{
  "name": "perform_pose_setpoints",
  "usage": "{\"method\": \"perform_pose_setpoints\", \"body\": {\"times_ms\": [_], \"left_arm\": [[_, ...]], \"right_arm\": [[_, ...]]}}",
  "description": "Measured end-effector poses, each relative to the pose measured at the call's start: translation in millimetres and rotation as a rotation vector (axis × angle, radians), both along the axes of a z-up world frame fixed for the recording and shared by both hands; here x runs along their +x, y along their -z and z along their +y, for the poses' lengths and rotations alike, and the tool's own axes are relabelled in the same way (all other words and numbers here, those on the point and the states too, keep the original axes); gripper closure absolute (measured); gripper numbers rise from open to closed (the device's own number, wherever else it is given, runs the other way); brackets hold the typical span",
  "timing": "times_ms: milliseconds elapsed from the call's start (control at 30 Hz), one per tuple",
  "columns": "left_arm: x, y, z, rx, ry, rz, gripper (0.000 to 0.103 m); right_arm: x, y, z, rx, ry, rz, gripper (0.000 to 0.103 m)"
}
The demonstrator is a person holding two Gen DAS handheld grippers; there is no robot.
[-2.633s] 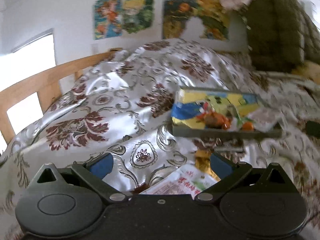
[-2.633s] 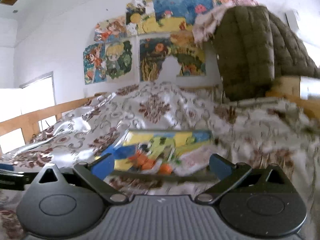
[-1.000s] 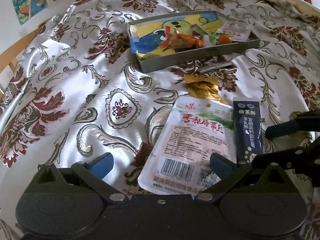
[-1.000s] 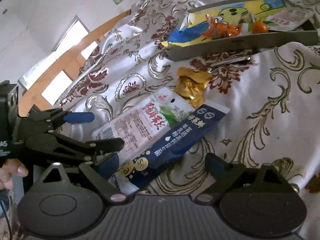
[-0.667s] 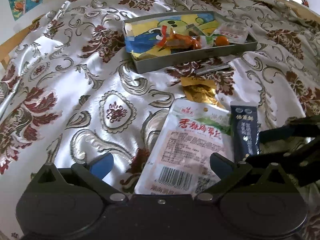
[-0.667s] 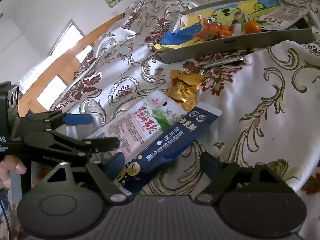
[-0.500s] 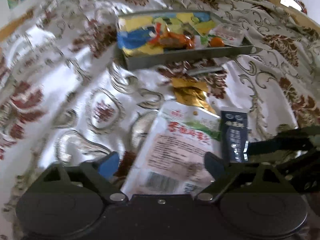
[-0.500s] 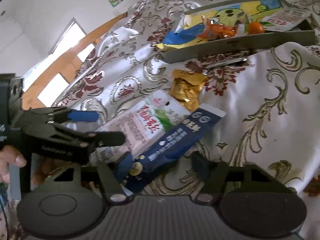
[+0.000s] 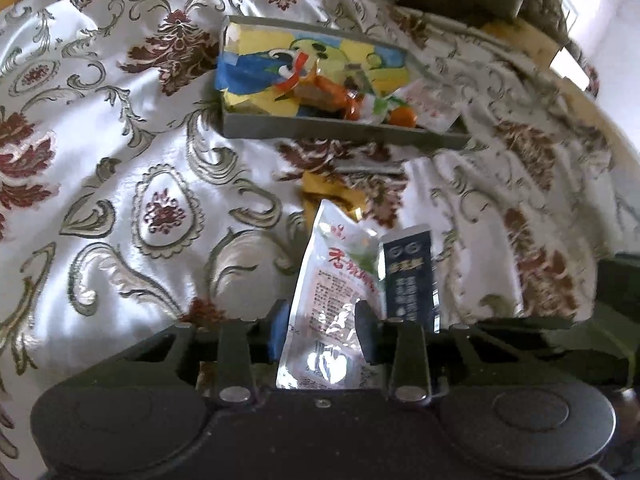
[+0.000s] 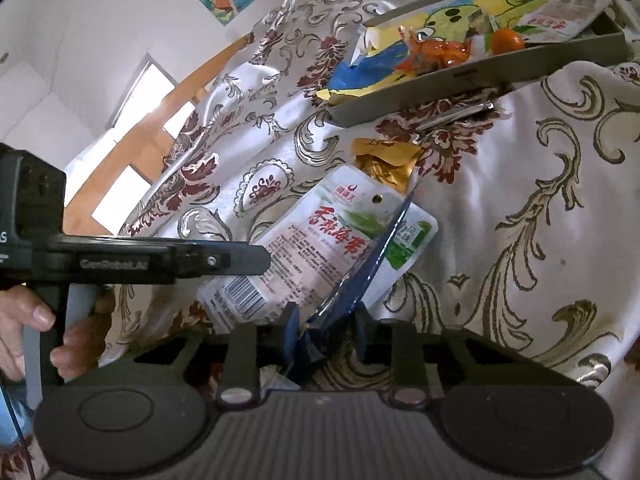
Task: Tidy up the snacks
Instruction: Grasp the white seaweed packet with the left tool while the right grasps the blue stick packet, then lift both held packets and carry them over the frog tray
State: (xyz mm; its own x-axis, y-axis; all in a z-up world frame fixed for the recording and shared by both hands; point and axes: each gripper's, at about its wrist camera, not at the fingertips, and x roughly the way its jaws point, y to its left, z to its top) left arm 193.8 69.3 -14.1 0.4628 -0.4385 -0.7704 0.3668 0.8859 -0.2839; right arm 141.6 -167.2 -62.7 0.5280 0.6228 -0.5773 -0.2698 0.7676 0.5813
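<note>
A white snack pouch (image 9: pixel 336 300) bows up between the pads of my left gripper (image 9: pixel 323 332), whose jaws are closing on its sides. Beside it stands a dark blue sachet (image 9: pixel 410 276). In the right wrist view that sachet (image 10: pixel 360 276) is tipped on edge between the pads of my right gripper (image 10: pixel 327 330), whose jaws are closing too. The pouch (image 10: pixel 320 240) lies just behind it. A grey tray (image 9: pixel 320 134) holding orange sweets and wrappers sits farther back on the bed.
A crumpled gold wrapper (image 9: pixel 332 196) lies between the pouch and the tray (image 10: pixel 480 76). A thin silvery stick (image 10: pixel 460 114) rests by the tray's front wall. A person's hand (image 10: pixel 32 320) grips the left tool's handle. The floral bedspread (image 9: pixel 120 160) slopes off to the left.
Both grippers' jaws have narrowed from wide open onto the packets. The white pouch has buckled upward and the blue sachet has tipped from flat onto its edge. The left view rolled.
</note>
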Motion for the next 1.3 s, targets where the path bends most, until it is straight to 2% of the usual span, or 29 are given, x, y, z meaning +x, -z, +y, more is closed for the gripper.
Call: {"method": "perform_pose_setpoints", "body": {"times_ms": [133, 300, 533, 600, 633, 667, 700, 767, 900, 1000, 1067, 1100, 1233, 1300], "left_arm": [[4.6, 0.3, 1.1, -0.083, 0.002, 0.023, 0.062], [10.3, 2.6, 7.6, -0.238, -0.007, 0.072, 0.055], [8.6, -1.0, -14.9, -0.12, 0.056, 0.016, 0.049], [13.3, -1.0, -13.7, -0.173, 0.069, 0.039, 0.052], [15.9, 0.0, -12.5, -0.216, 0.078, 0.064, 0.06], [18.0, 2.0, -12.8, -0.256, 0.091, 0.092, 0.064], [18.3, 3.8, -15.1, -0.262, 0.1, 0.102, 0.064], [17.8, 5.6, -24.7, -0.201, 0.111, 0.082, 0.064], [21.1, 16.0, -40.2, -0.156, 0.104, 0.105, 0.065], [23.9, 22.5, -52.7, -0.079, 0.102, 0.123, 0.076], [26.8, 27.5, -58.7, -0.022, 0.088, 0.141, 0.088], [27.9, 29.6, -60.1, -0.001, 0.078, 0.15, 0.088], [25.7, 30.4, -59.2, -0.011, 0.019, 0.165, 0.09], [19.0, 27.9, -59.7, -0.023, 0.003, 0.146, 0.094]], "right_arm": [[3.2, 2.4, -5.6, 0.012, 0.031, 0.022, 0.075], [5.5, 6.1, -11.6, 0.016, 0.069, 0.056, 0.076], [6.3, 8.9, -12.4, 0.018, 0.085, 0.076, 0.075], [6.2, 8.9, -12.6, 0.015, 0.086, 0.077, 0.075], [6.1, 8.9, -12.6, 0.016, 0.085, 0.077, 0.075], [5.4, 8.6, -12.7, 0.02, 0.086, 0.076, 0.075], [5.5, 8.0, -12.6, 0.022, 0.086, 0.075, 0.075], [5.7, 7.6, -12.5, 0.015, 0.089, 0.074, 0.075], [4.6, 7.9, -13.4, 0.016, 0.09, 0.078, 0.075], [4.3, 8.0, -13.4, 0.016, 0.094, 0.083, 0.075], [4.9, 8.6, -13.7, 0.019, 0.095, 0.087, 0.075], [4.9, 9.2, -14.1, 0.02, 0.094, 0.088, 0.075], [8.5, 12.7, -14.4, 0.027, 0.095, 0.112, 0.073], [8.4, 13.2, -16.5, 0.047, 0.099, 0.122, 0.076]]}}
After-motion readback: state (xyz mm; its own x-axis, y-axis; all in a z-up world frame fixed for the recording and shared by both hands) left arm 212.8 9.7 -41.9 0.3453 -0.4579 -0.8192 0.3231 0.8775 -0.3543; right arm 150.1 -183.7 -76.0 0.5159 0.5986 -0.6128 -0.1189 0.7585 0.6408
